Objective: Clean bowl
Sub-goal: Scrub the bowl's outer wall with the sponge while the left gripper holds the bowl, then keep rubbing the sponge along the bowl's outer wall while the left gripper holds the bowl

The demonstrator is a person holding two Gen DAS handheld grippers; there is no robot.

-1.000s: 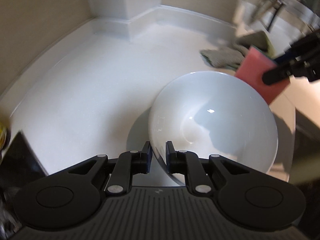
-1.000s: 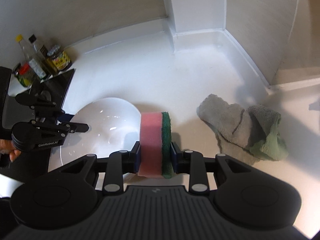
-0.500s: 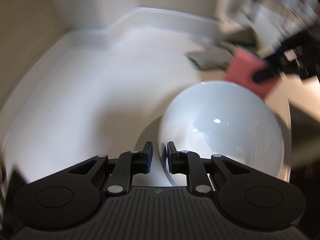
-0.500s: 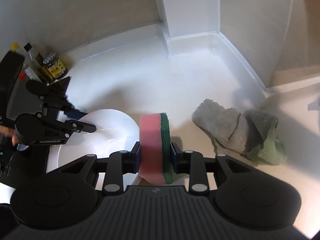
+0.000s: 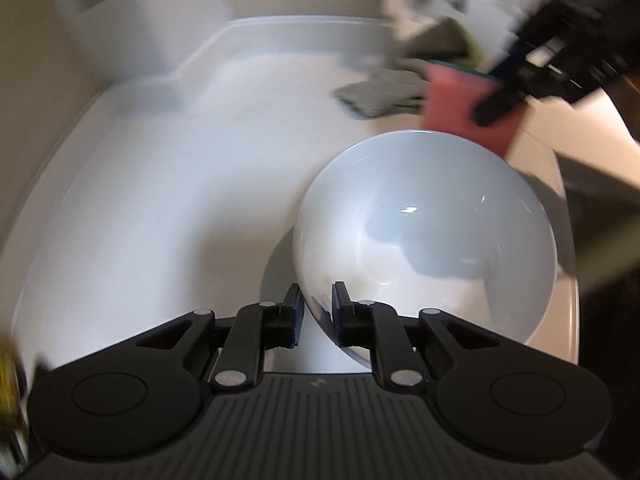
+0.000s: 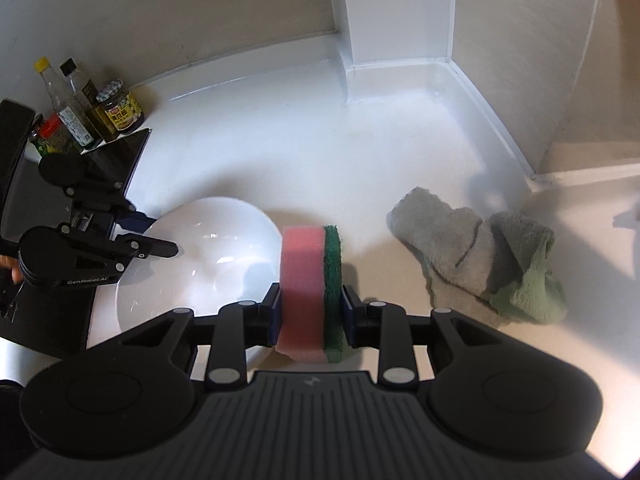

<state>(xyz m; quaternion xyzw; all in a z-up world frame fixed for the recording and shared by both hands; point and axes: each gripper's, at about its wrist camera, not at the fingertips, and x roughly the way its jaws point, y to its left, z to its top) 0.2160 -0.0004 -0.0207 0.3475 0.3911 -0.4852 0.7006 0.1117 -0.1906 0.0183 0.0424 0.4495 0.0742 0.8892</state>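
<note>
White ceramic fills the middle of what we see: the bowl (image 5: 424,240) sits on the pale counter (image 5: 180,184), and everything here is placed against it. Left of the bowl, at the back wall, we see bottles (image 6: 66,106) and a jar (image 6: 119,109) with a yellow label whose print is too small for us to read. Just left of the bowl, the left gripper (image 6: 154,234) carries the words "GenRobot.AI" on its side. Its jaws are clamped on the bowl's near rim, one finger inside and one outside. Just right of the bowl, we find the right gripper (image 6: 311,312) squeezing a sponge (image 6: 310,280) between its fingers, the pink foam facing the bowl and the green scouring layer turned away. In the left wrist view the sponge hangs at the bowl's far rim, though blur keeps us from telling whether they touch. Farther right of the bowl, a crumpled grey-green cloth (image 6: 480,260) lies on the counter.
</note>
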